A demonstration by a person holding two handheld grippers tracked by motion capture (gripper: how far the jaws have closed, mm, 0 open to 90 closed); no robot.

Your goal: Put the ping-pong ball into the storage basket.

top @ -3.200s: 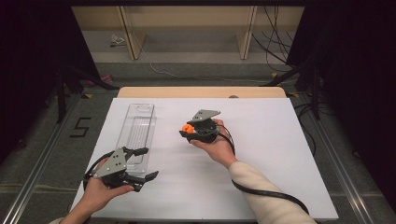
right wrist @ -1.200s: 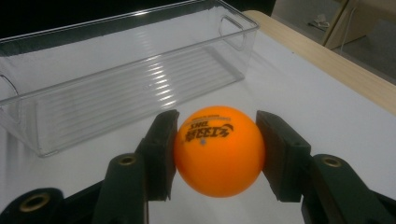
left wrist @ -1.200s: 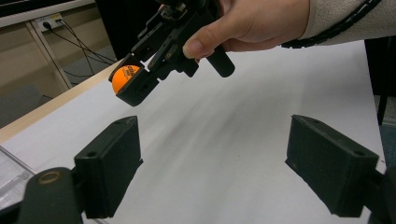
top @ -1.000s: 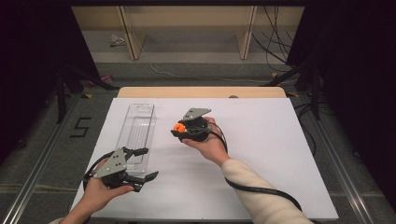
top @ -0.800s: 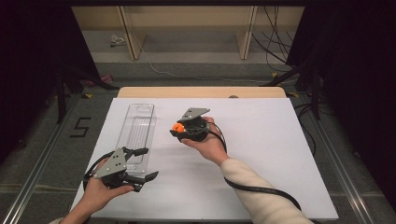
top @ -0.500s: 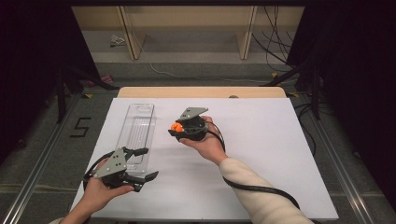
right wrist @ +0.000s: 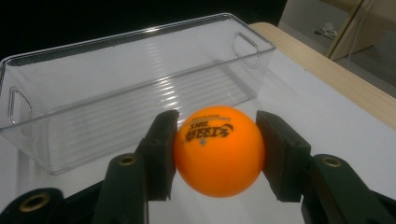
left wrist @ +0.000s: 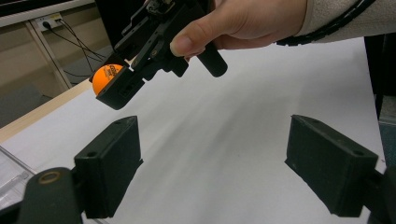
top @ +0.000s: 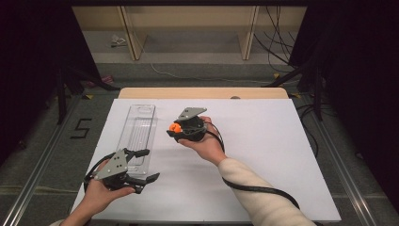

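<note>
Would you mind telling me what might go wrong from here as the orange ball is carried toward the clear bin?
1. The orange ball is round and smooth, pinched by the right gripper at two small spots, so it may slip out and roll across the white table.
2. The clear bin looks light; a bump on its rim might shift it.
3. The open left gripper sits by the bin's near end and could get in the way.

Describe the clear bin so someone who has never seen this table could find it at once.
Start at the white table and look to its left half. There a long, narrow clear bin runs from the far edge toward the person. It is see-through with a ribbed floor, cut-out handles at each end, and nothing inside.
</note>
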